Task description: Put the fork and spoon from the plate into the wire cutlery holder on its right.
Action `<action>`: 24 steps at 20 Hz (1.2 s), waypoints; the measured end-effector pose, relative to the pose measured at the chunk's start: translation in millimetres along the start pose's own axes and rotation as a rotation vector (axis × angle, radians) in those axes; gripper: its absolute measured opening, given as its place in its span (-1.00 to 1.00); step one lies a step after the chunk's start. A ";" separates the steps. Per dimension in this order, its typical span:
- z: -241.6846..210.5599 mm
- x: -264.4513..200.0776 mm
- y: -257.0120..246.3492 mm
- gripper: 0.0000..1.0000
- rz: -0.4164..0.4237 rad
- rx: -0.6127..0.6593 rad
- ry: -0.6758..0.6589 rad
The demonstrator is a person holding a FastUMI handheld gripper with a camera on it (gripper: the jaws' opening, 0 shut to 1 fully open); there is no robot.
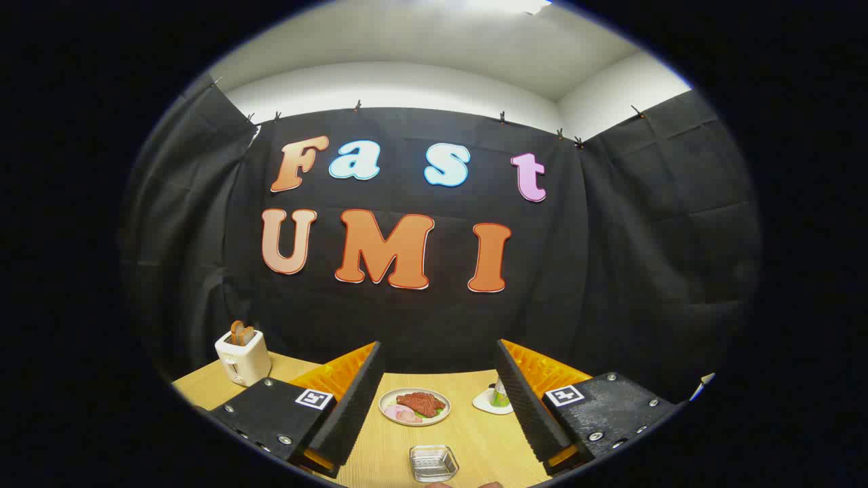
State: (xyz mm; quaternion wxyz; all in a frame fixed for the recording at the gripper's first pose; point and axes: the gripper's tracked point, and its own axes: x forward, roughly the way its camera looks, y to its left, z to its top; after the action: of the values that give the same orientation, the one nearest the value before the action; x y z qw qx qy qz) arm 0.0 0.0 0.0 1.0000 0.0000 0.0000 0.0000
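**Gripper spread above the table, plate ahead**

While the two-finger gripper [437, 407] hangs over the light wooden tabletop [475, 440], its black ribbed fingers [352, 407] with orange backing stand wide apart, with nothing between them. Each finger mount carries a small square black-and-white marker.

Seen through the gap between the fingers, a round pale plate [414, 406] sits on the table, bearing a reddish-brown slab of food, some pink slices and a bit of green. Fork and spoon cannot be made out on it at this size. A wire cutlery holder cannot be picked out either.

Nearer than the plate, close below the fingers, lies a small square clear glass dish [433, 463].

Just inside the right finger, a small white saucer-like base [489, 402] holds an upright object with a green band, partly hidden by the finger.

Beyond the left finger, near the table's far corner, stands a cream-coloured toaster [243, 357] with brown slices poking from its top.
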 end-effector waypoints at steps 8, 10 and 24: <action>-4.6 8.8 16.7 0.96 0.050 -0.017 0.006; -3.0 11.2 16.9 0.96 0.053 -0.032 -0.003; 2.6 16.8 13.6 0.95 0.063 -0.031 -0.011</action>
State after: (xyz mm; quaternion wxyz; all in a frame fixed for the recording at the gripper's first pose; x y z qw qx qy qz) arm 16.8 13.6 2.6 0.9994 -0.0157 -0.0054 0.0314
